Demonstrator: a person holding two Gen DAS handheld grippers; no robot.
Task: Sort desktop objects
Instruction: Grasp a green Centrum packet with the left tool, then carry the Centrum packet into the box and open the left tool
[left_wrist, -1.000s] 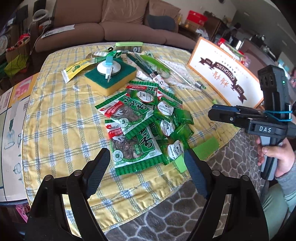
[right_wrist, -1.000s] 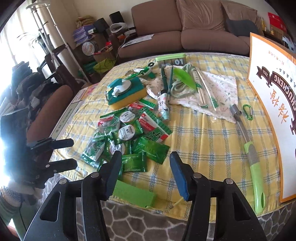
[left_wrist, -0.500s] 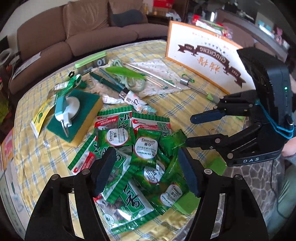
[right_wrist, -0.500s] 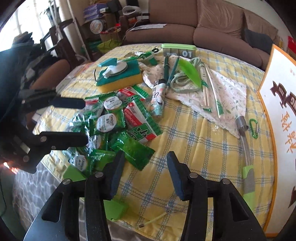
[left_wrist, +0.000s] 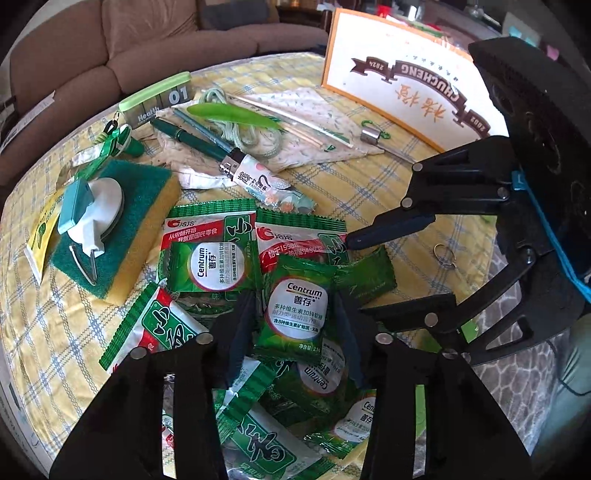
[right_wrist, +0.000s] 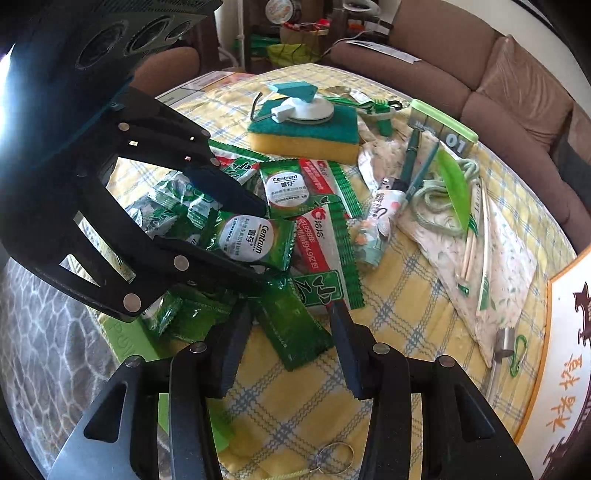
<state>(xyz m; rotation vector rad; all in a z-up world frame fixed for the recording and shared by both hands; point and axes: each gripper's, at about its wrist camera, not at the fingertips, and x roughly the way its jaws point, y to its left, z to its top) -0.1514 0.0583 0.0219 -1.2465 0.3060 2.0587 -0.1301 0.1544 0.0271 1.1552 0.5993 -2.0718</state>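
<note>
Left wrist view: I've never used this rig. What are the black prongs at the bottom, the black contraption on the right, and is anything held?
No robot: a person holds a two-finger claw in each hand, each with a camera looking along its fingers. The bottom prongs are the left claw; its jaws, just closing, pinch a Centrum sachet. The contraption is the right claw; its jaws, also just narrowed, straddle a plain green sachet without gripping. The table holds snack packets, a sponge, pens.
</note>
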